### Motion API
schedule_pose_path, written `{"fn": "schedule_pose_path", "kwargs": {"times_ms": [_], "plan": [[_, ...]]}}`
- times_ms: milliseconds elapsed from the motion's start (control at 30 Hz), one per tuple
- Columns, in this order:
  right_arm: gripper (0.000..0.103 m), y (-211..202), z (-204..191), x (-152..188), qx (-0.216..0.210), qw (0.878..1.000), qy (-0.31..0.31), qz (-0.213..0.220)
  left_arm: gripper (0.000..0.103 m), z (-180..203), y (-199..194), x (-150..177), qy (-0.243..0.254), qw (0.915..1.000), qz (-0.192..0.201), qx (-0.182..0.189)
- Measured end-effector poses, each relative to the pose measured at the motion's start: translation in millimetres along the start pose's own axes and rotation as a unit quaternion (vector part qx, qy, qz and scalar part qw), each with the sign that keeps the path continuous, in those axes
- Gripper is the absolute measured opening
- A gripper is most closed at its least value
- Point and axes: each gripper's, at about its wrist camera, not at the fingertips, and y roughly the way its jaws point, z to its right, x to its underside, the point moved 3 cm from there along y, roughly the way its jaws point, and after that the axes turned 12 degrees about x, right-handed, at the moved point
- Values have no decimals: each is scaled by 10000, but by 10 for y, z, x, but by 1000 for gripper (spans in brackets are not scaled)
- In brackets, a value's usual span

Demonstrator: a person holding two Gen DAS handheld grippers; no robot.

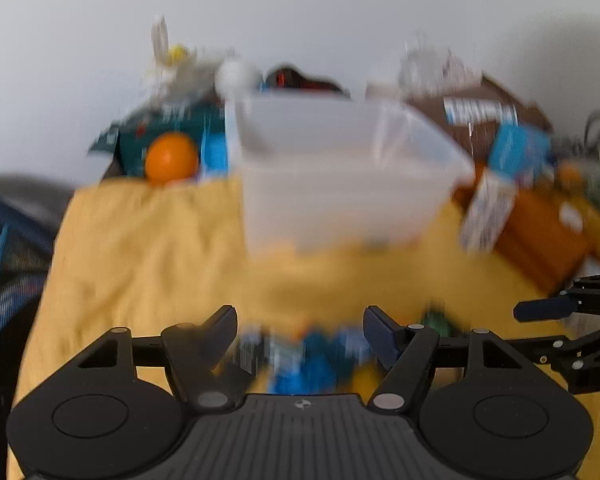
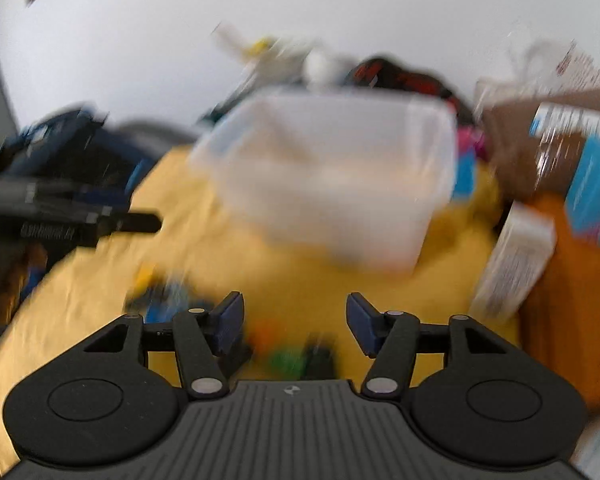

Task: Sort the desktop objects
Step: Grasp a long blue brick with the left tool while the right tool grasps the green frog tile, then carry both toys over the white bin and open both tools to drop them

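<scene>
Both views are blurred by motion. A translucent plastic bin (image 1: 340, 176) stands on the yellow cloth (image 1: 148, 248); it also shows in the right wrist view (image 2: 332, 176). My left gripper (image 1: 300, 330) is open and empty above a blurred pile of small blue and yellow objects (image 1: 308, 356). My right gripper (image 2: 295, 320) is open and empty above small orange, green and black objects (image 2: 288, 354). The blue pile also shows in the right wrist view (image 2: 160, 300). The right gripper shows at the left wrist view's right edge (image 1: 540, 310).
An orange ball (image 1: 171, 158) lies at the far left by a teal box (image 1: 160, 132). Cardboard and printed boxes (image 1: 500, 152) and an orange box (image 1: 540, 232) crowd the right side. A white wall stands behind. Dark bags (image 2: 60, 152) lie off the cloth's left edge.
</scene>
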Motion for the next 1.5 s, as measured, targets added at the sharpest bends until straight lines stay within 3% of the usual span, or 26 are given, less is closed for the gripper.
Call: {"fn": "schedule_pose_path", "kwargs": {"times_ms": [100, 200, 367, 533, 633, 667, 933, 1233, 1500], "plan": [[51, 83, -162, 511, -25, 9992, -166, -376, 73, -17, 118, 302, 85, 9993, -360, -108], [49, 210, -283, 753, -20, 9974, -307, -644, 73, -73, 242, 406, -26, 9984, -527, -188], [49, 371, -346, 759, 153, 9965, -434, -697, 72, -132, 474, 376, -263, 9976, -616, -164], [36, 462, -309, 771, 82, 9960, -342, -823, 72, -70, 636, 344, -96, 9976, -680, -97], [34, 429, -323, 819, 67, 9962, -342, -793, 61, -59, 686, 341, -18, 9974, -721, -63], [31, 427, -325, 818, 61, 9963, -356, -782, 56, -62, 687, 353, 22, 9971, -763, -50], [30, 356, -262, 826, 12, 9975, -146, -692, 56, -39, 454, 384, 96, 9983, -575, -3], [30, 61, -169, 539, -84, 9994, 279, -192, 56, 73, -86, 29, -285, 9993, -59, 252], [30, -187, 37, -259, -69, 9963, 687, 505, 56, 131, -179, -713, -205, 9991, 214, 295]]}}
